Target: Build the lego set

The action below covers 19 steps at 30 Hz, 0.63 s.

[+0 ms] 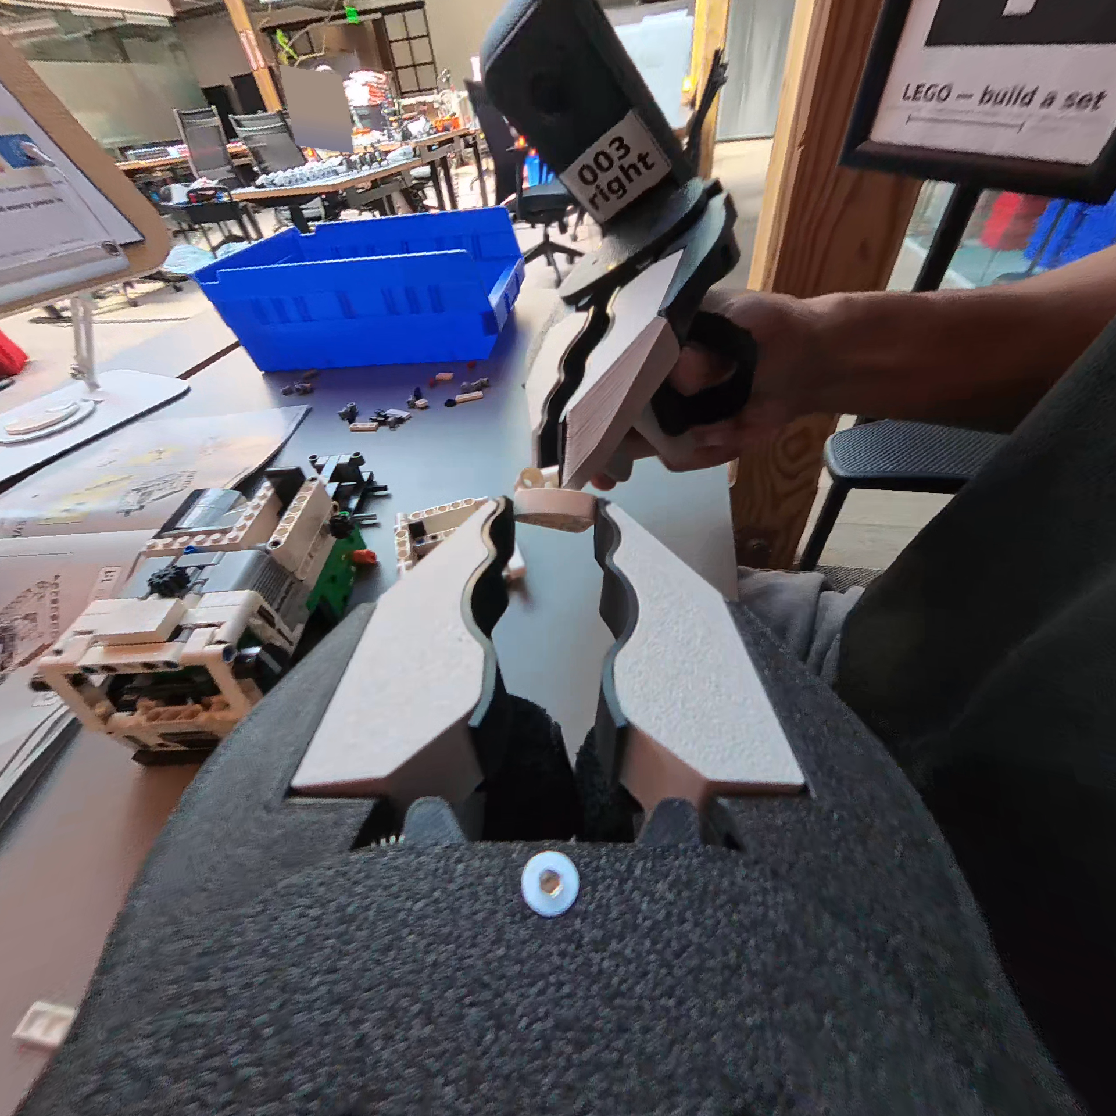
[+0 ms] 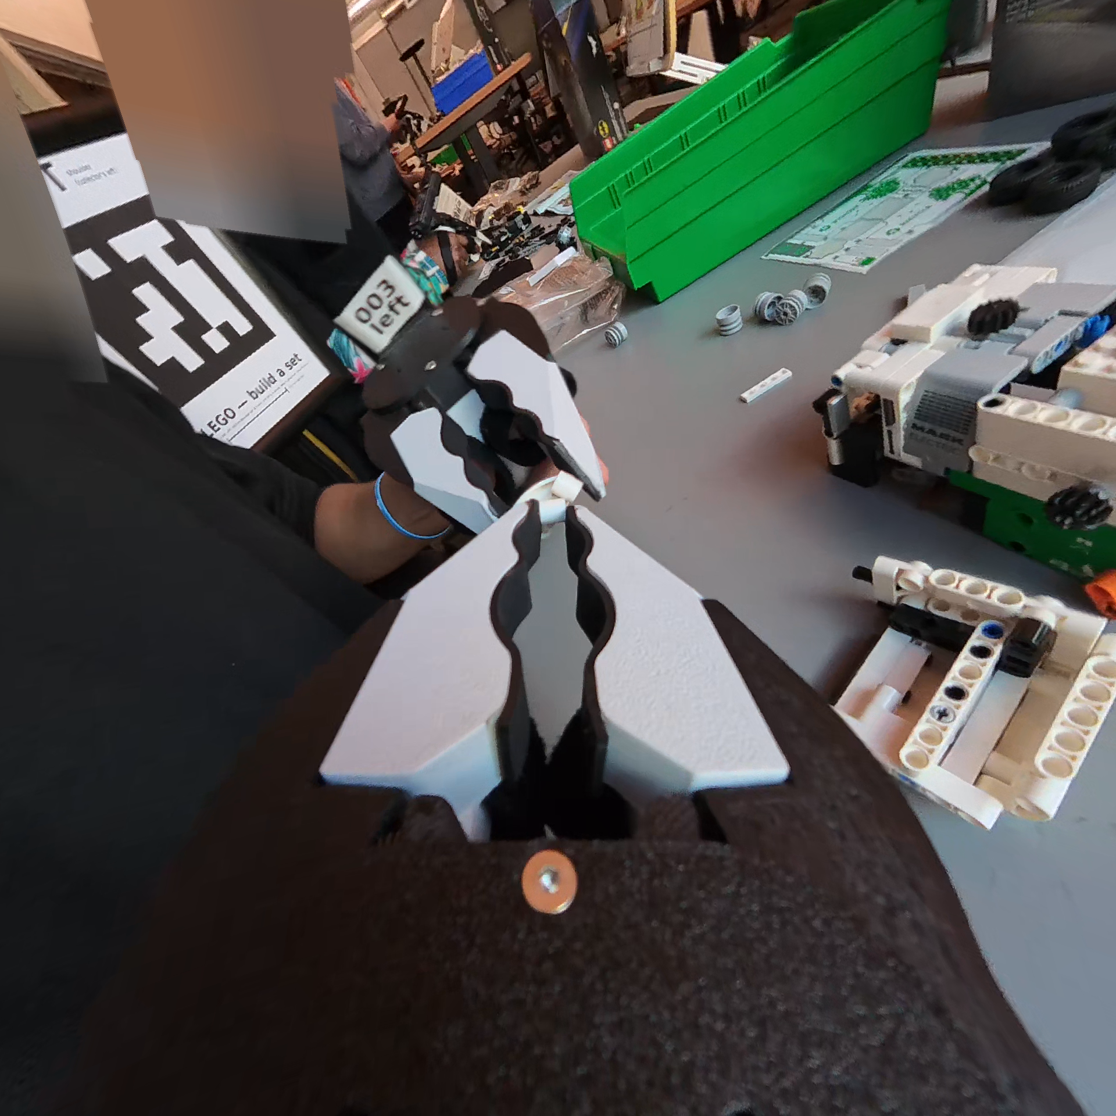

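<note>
**Two grippers meet over a small white piece above the grey bench**

A workshop with desks and office chairs stretches behind the grey bench (image 1: pixel 435 447). At the far left of the left wrist view an instruction page sits on a white stand (image 1: pixel 84 386), with printed sheets lying flat below it. Next comes the half-built white, grey and green lego truck (image 1: pixel 199 598), resting on the bench beside those sheets. Behind it stands a blue bin (image 1: pixel 362 296), and loose small pieces (image 1: pixel 398 404) are scattered just in front of the bin. A smaller white beam frame (image 1: pixel 423 531) lies right of the truck, partly hidden by the left gripper (image 1: pixel 555 513). That gripper's fingers pinch a small white lego piece (image 1: pixel 552 507) at their tips (it is held in the air, above the bench). The right gripper (image 1: pixel 580 477) comes down from above, its fingers pressed nearly together and touching the same piece; whether it truly clamps the piece I cannot tell for sure.

In the right wrist view the left gripper (image 2: pixel 555 495) sits left of centre, meeting the right gripper (image 2: pixel 552 513) on the white piece (image 2: pixel 558 489). Farther right are a green bin (image 2: pixel 755 163), small grey wheel hubs (image 2: pixel 779 308), the truck (image 2: pixel 978 398) and the beam frame (image 2: pixel 990 688), with black tyres (image 2: pixel 1051 175) at the top right.
</note>
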### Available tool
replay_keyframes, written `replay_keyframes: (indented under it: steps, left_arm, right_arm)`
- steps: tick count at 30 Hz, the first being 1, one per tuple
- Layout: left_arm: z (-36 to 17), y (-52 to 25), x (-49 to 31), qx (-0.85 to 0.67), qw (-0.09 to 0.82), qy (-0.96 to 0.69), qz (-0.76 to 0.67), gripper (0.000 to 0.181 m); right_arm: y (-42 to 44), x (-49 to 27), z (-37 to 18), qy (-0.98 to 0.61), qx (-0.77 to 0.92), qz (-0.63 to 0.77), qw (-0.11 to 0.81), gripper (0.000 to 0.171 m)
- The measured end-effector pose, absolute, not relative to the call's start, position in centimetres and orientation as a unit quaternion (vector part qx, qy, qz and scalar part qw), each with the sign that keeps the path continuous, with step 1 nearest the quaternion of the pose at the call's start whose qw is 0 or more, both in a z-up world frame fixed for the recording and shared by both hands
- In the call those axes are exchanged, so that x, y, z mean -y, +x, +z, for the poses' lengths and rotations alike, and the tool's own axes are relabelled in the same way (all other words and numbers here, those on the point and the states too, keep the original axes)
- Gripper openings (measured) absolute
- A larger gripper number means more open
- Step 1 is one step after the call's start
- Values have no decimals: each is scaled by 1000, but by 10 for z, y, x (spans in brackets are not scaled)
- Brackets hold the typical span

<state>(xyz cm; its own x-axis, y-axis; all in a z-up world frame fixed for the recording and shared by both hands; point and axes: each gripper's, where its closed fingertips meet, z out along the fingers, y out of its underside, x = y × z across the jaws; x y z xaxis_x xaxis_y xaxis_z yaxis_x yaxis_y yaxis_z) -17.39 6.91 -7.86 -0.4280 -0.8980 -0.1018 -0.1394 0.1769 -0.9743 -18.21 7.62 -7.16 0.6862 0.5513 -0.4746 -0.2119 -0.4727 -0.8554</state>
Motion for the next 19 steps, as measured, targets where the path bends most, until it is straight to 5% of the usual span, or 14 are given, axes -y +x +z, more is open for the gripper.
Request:
replay_keyframes:
  steps: [10,15,19]
  left_arm:
    - [-84,-169,-79,-705,485,-354,-378,25]
    - [-79,-169,-78,-680,467,-370,-428,25]
    - [-55,-177,-73,-625,436,-370,-532,25]
  right_arm:
    - [-179,-82,-78,-746,-58,509,425,7]
    - [-178,-83,-74,-732,-69,519,436,8]
    - [-171,-79,-65,-669,-85,595,438,28]
